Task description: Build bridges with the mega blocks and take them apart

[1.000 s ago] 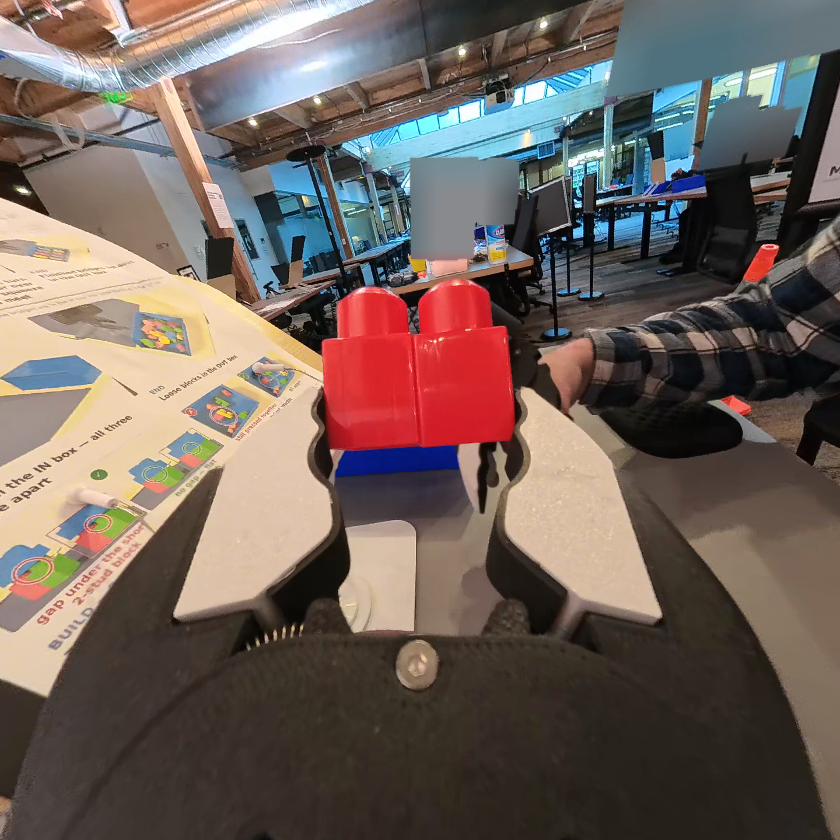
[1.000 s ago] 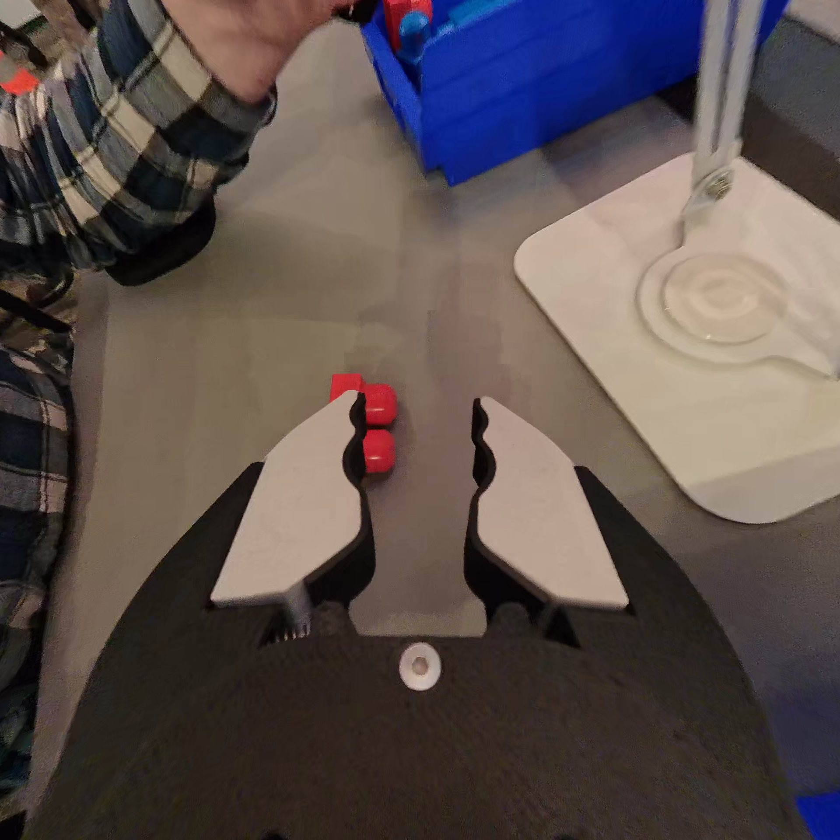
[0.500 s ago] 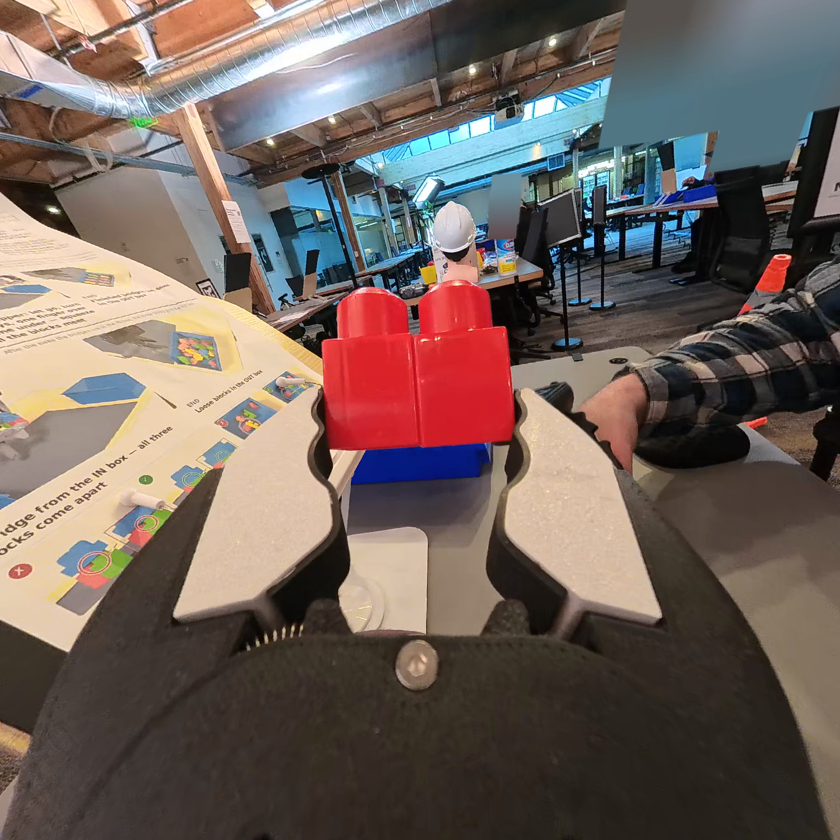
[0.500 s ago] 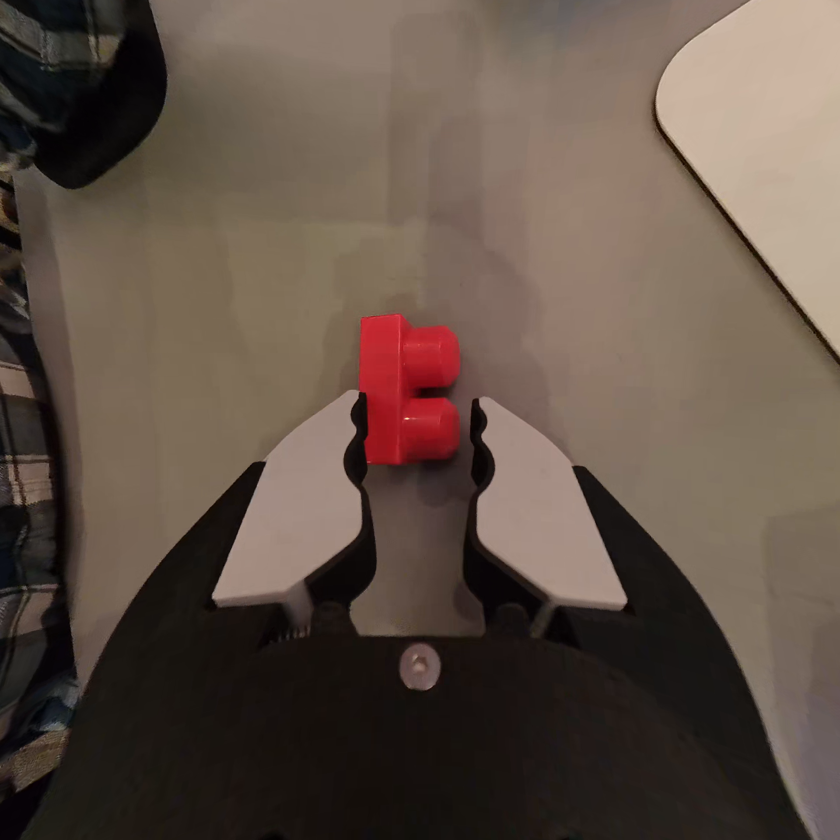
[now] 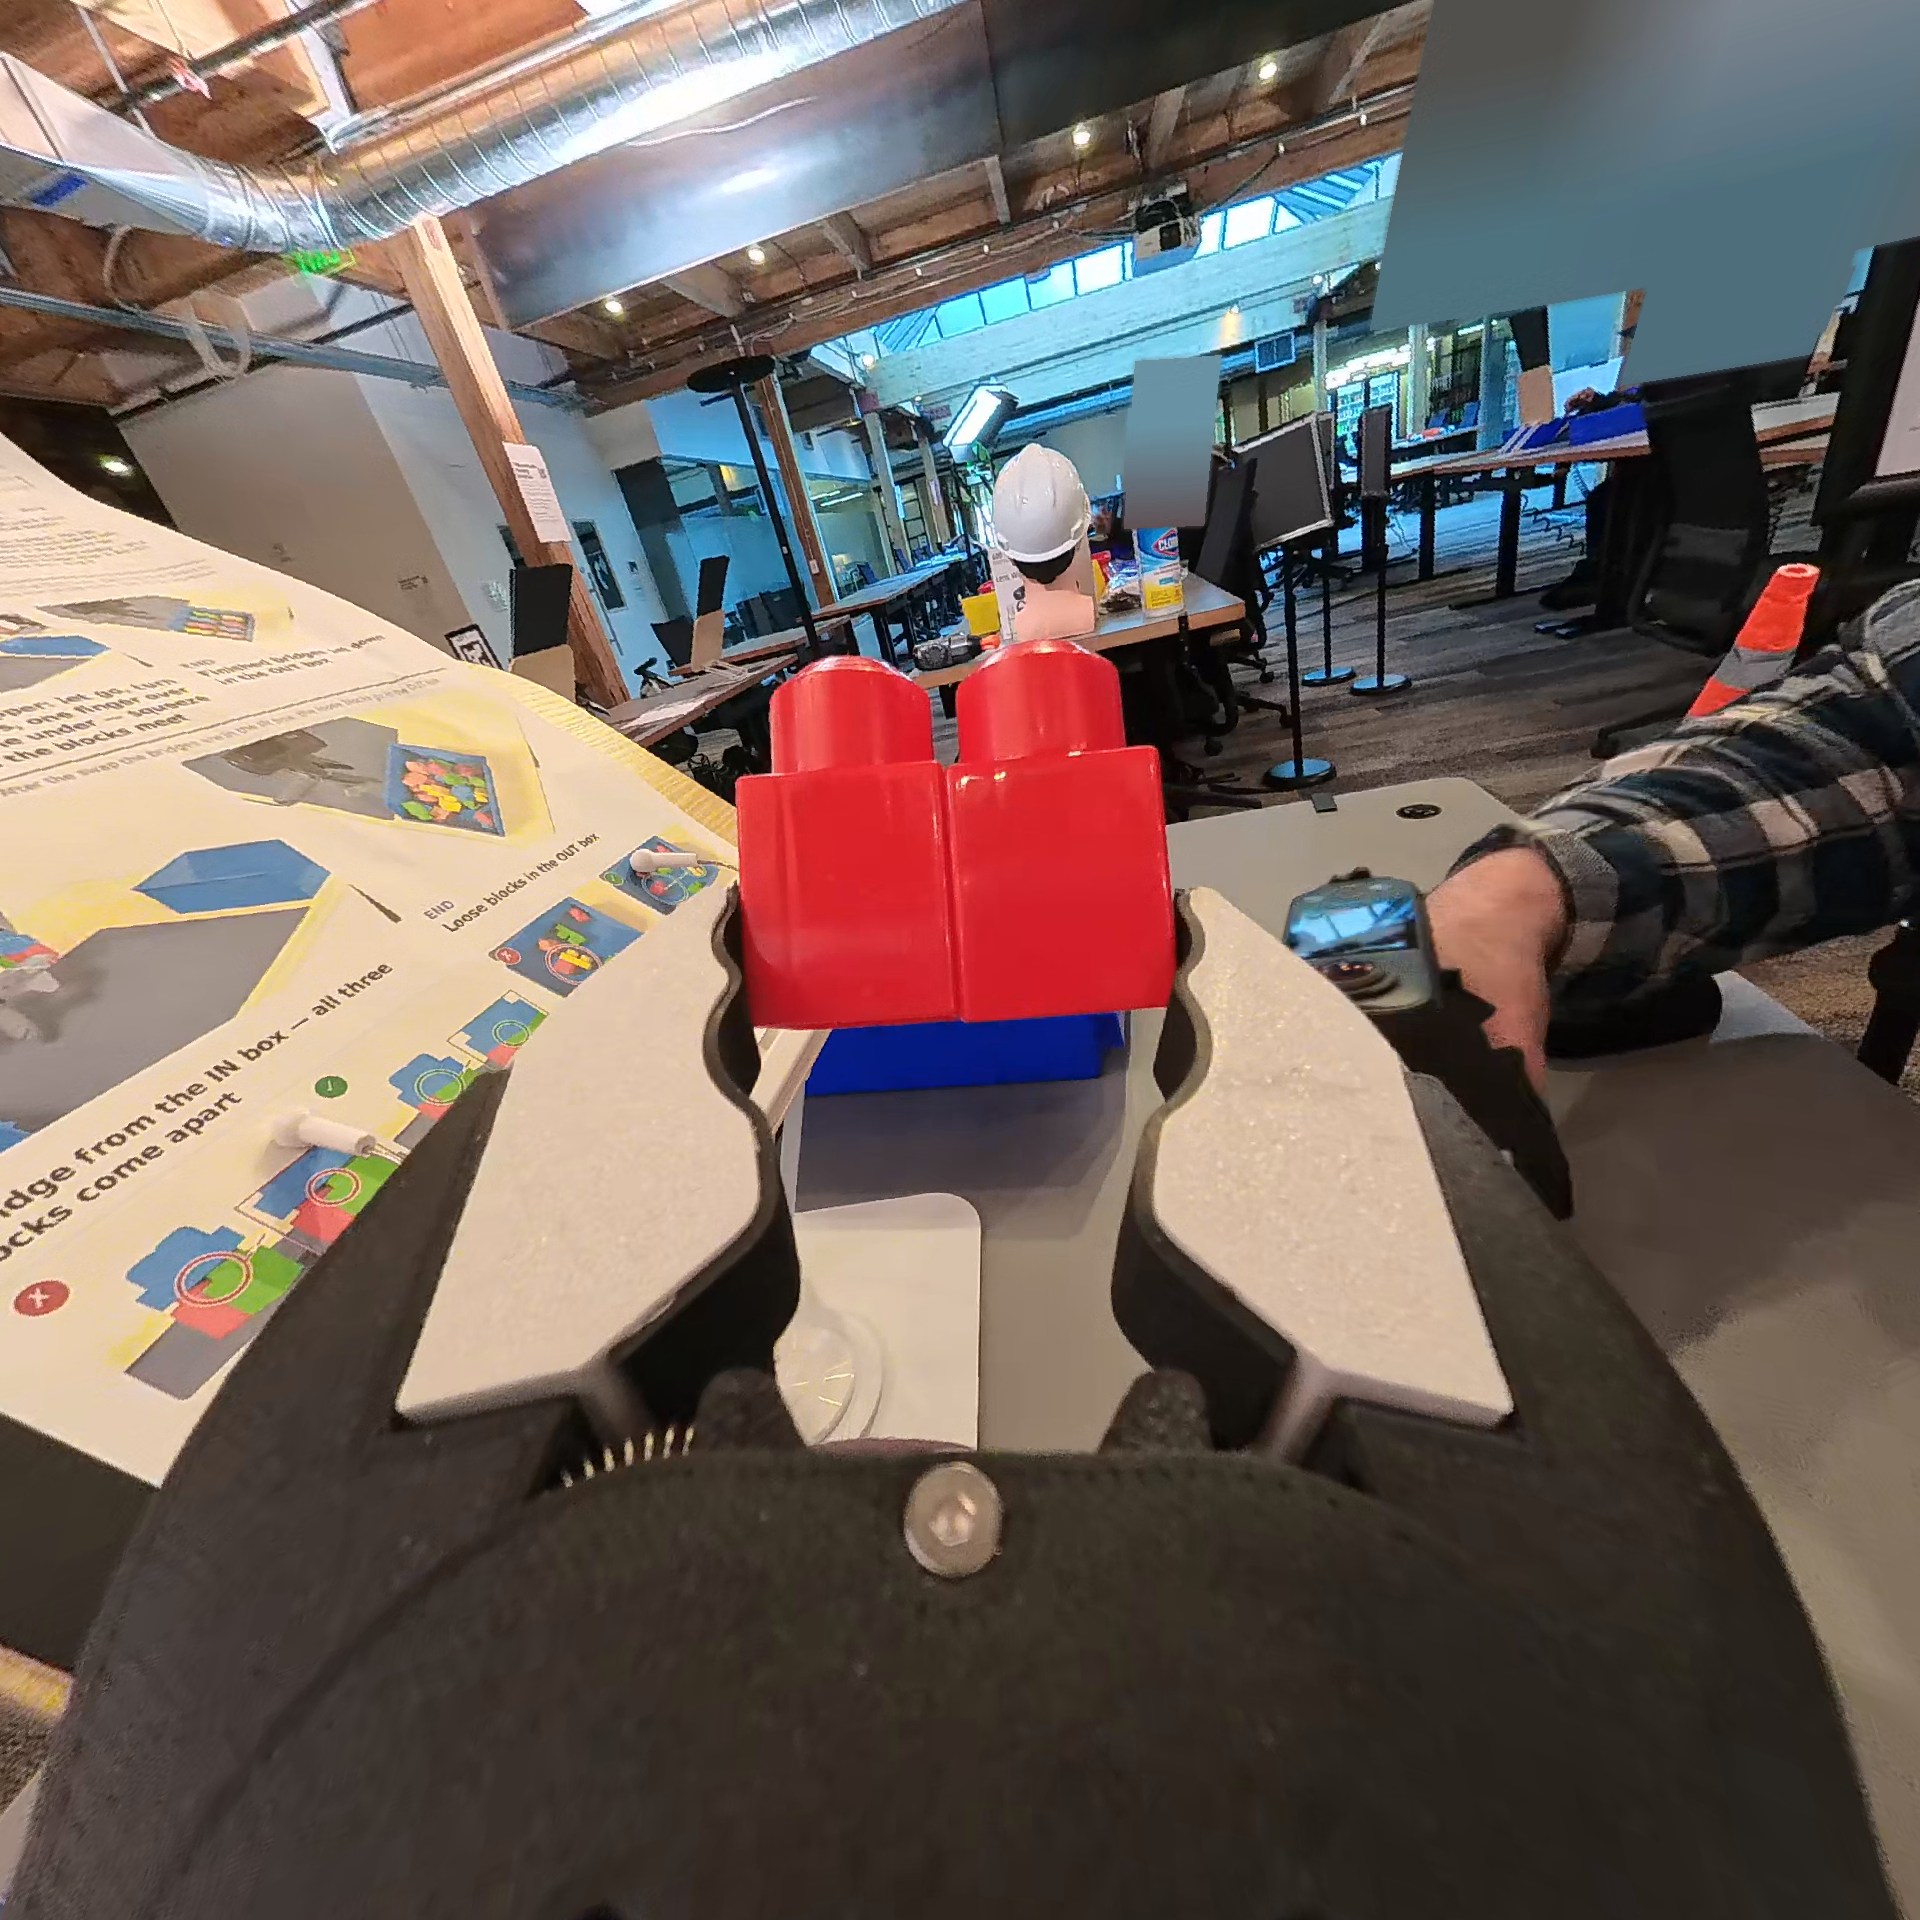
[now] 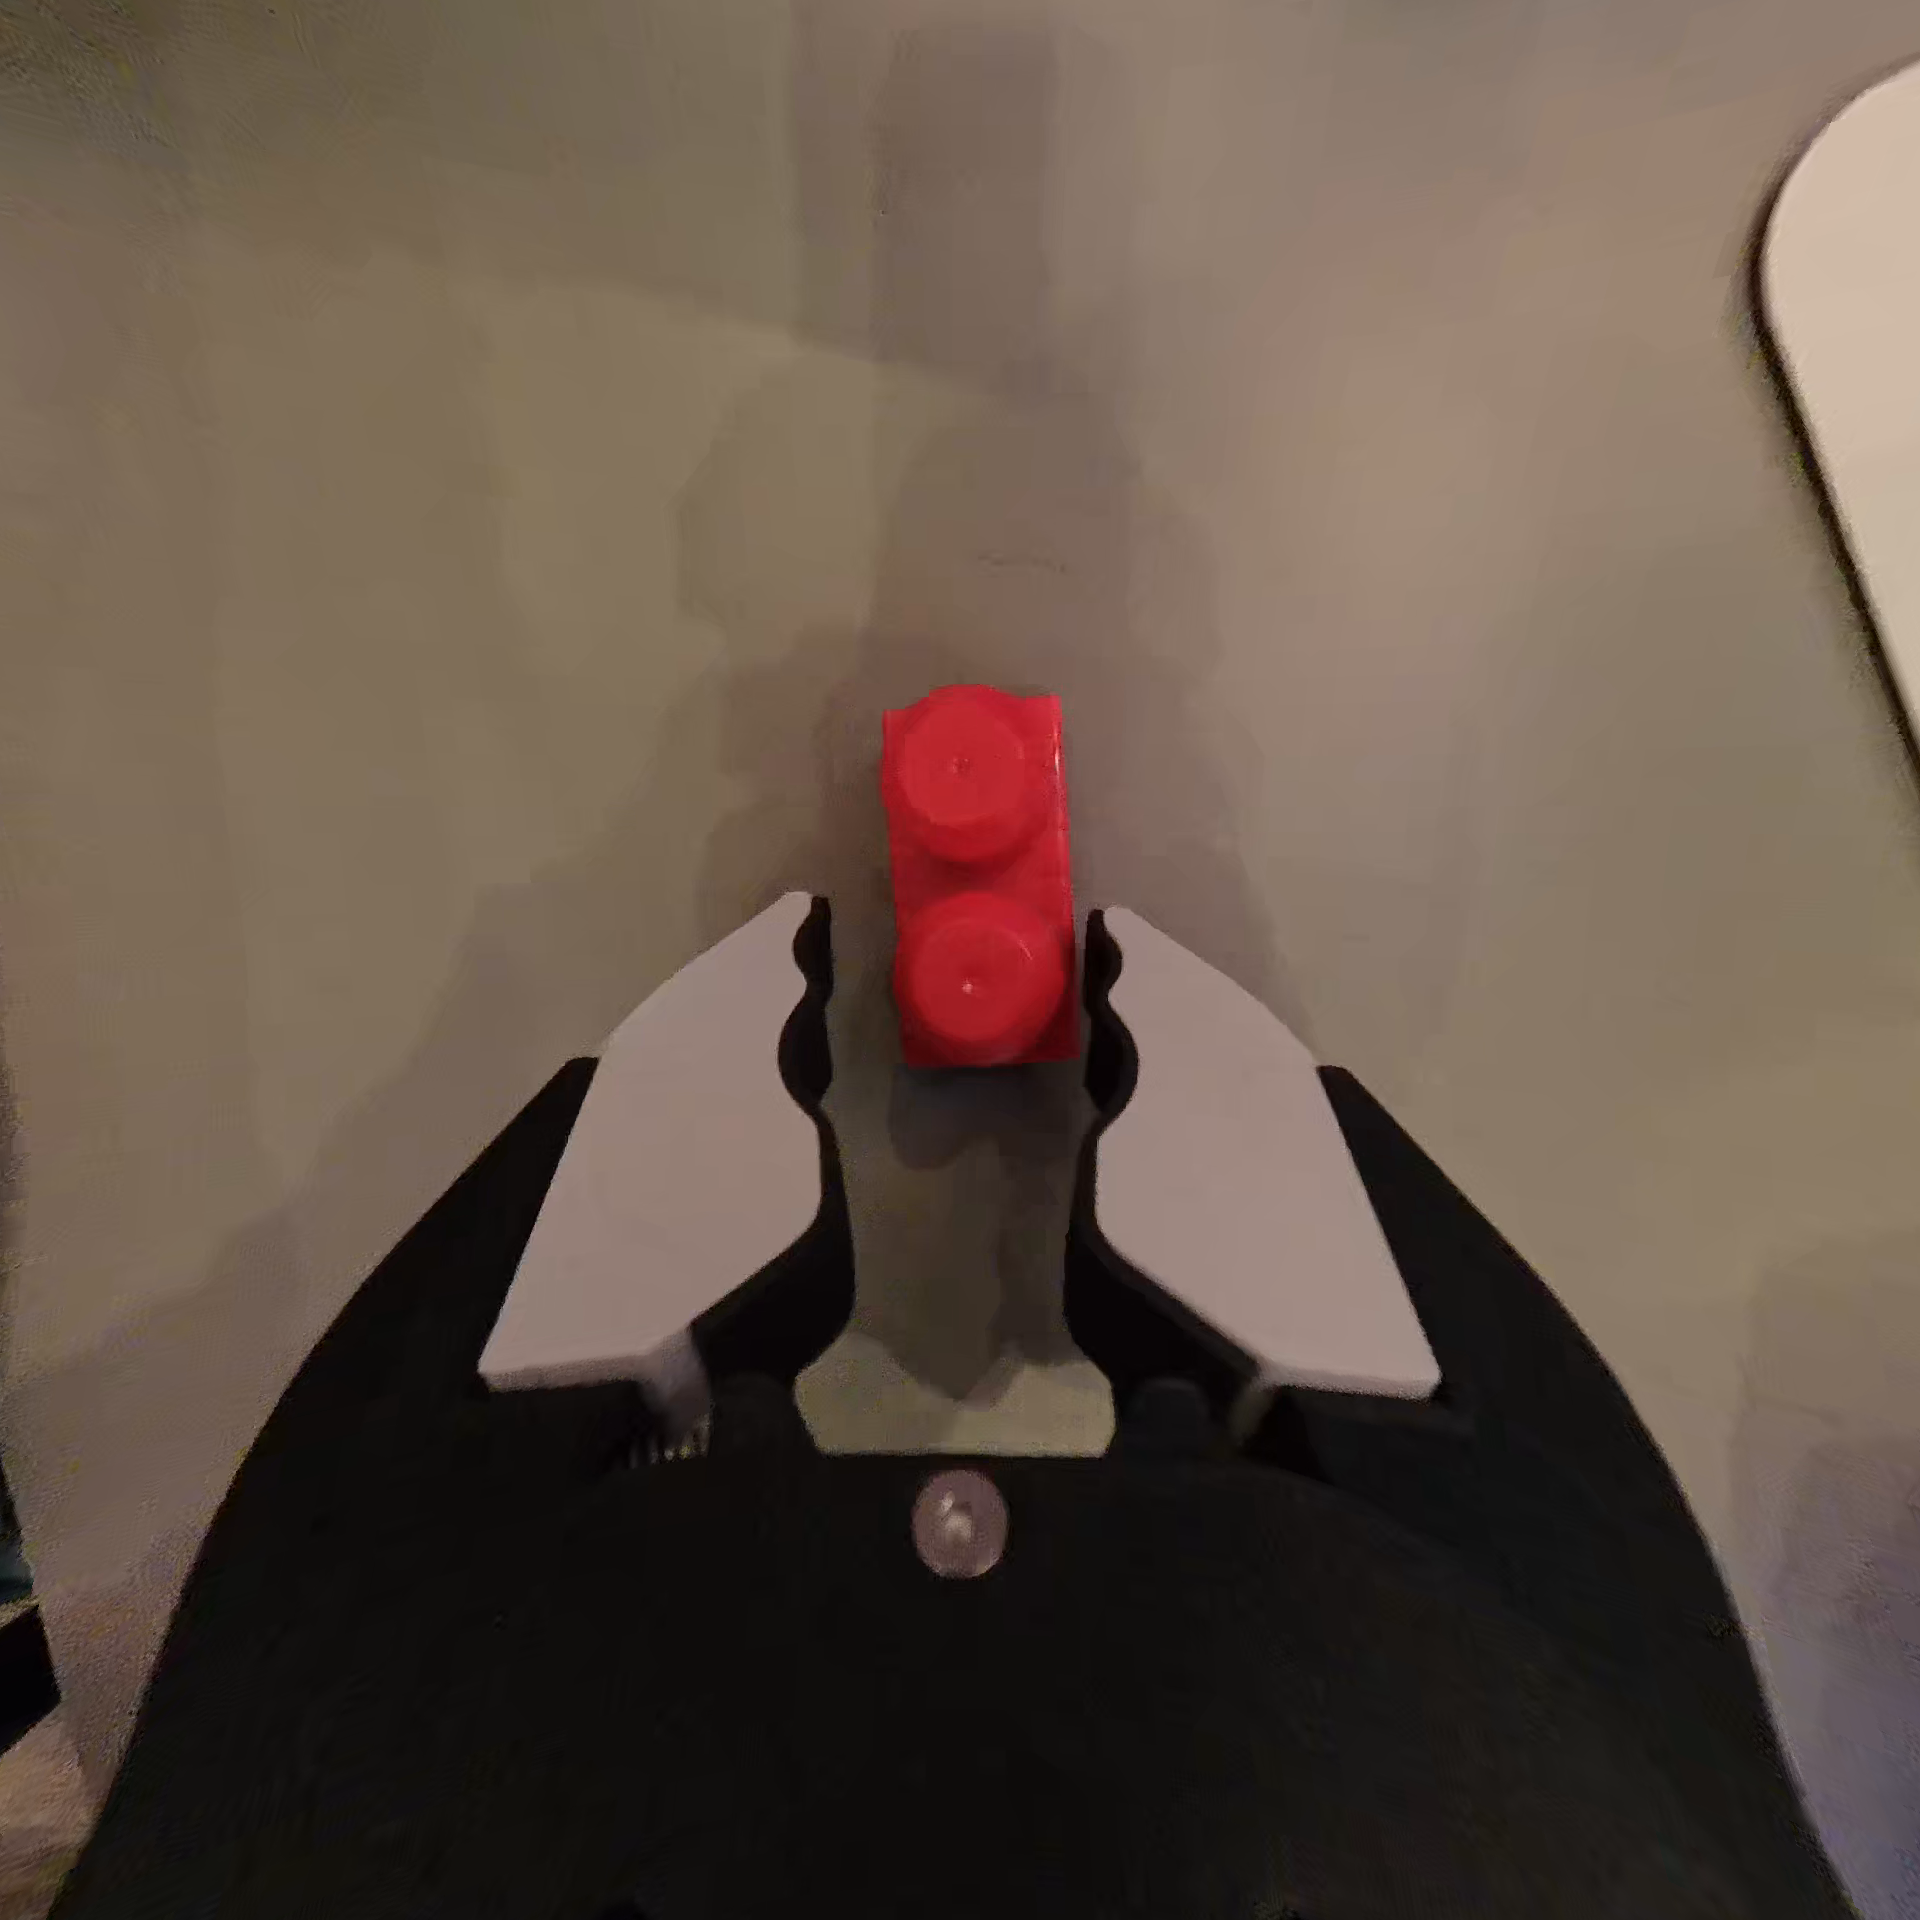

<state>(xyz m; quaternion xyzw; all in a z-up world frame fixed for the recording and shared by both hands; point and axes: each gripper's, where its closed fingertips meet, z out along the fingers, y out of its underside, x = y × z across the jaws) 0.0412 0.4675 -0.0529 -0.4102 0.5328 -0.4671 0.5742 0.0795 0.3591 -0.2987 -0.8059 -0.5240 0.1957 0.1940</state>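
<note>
In the left wrist view my left gripper (image 5: 956, 935) is shut on a red two-stud block (image 5: 951, 883). Both pads press its sides and hold it upright above the table, studs up. In the right wrist view my right gripper (image 6: 951, 925) is open and points down at the grey table (image 6: 416, 520). A second red two-stud block (image 6: 977, 883) stands there with its studs toward the camera. Its near half lies between my fingertips, with a gap on the left side. The right gripper's back (image 5: 1351, 935) and the hand that holds it show in the left wrist view.
A blue bin (image 5: 966, 1055) stands on the table behind the held block. A printed instruction sheet (image 5: 260, 883) slopes up at the left. A white stand base (image 5: 894, 1299) lies below my left fingers; its rounded corner also shows in the right wrist view (image 6: 1860, 416). My hands' fingertips stand some 25 centimeters from each other.
My right gripper has come down over the loose red block, which lay with its studs to the right and now points them at the camera. The left gripper keeps its hold on its block.
</note>
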